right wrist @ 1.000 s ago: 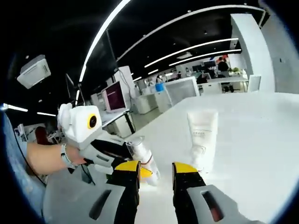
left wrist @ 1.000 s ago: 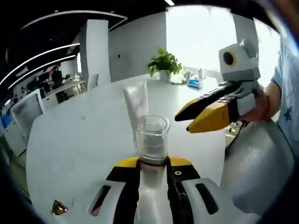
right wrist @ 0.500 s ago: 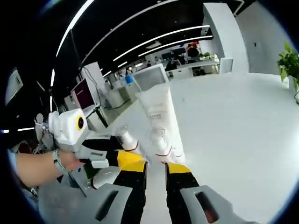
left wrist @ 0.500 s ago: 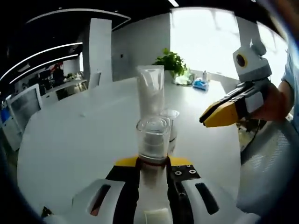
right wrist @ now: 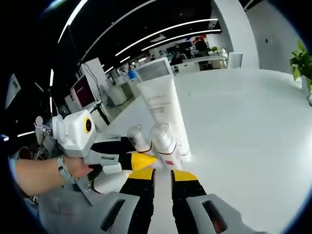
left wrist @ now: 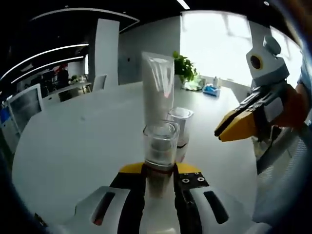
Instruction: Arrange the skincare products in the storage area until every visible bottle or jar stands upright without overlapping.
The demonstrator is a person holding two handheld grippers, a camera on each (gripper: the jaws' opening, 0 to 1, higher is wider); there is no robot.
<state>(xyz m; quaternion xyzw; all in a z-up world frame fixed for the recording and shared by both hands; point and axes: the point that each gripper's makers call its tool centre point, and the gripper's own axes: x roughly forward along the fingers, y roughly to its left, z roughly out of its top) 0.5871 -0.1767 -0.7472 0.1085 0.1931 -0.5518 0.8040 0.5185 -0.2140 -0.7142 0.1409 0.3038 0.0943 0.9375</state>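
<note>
My left gripper (left wrist: 160, 169) is shut on a small bottle with a clear cap (left wrist: 160, 145), which points away from the camera. Just behind it, a second clear-capped bottle (left wrist: 179, 127) and a tall white tube (left wrist: 158, 85) stand on the white table (left wrist: 73, 146). In the right gripper view the tube (right wrist: 163, 109) stands upright with the free bottle (right wrist: 165, 146) in front of it. The held bottle (right wrist: 138, 139) sits beside them in the left gripper (right wrist: 141, 160). My right gripper (right wrist: 163, 176) hovers near them, jaws drawn to a narrow slit with nothing between. It also appears at the right (left wrist: 226, 131).
A potted plant (left wrist: 185, 66) and a blue item (left wrist: 209, 88) sit at the table's far edge. A mesh chair back (left wrist: 280, 195) is at the right. A person's hand (right wrist: 44, 170) holds the left gripper. Desks and monitors (right wrist: 83, 90) fill the background.
The held bottle has come in beside the tube and the other bottle, which now sit closer. My right gripper's jaws have narrowed, and it stays off to the side.
</note>
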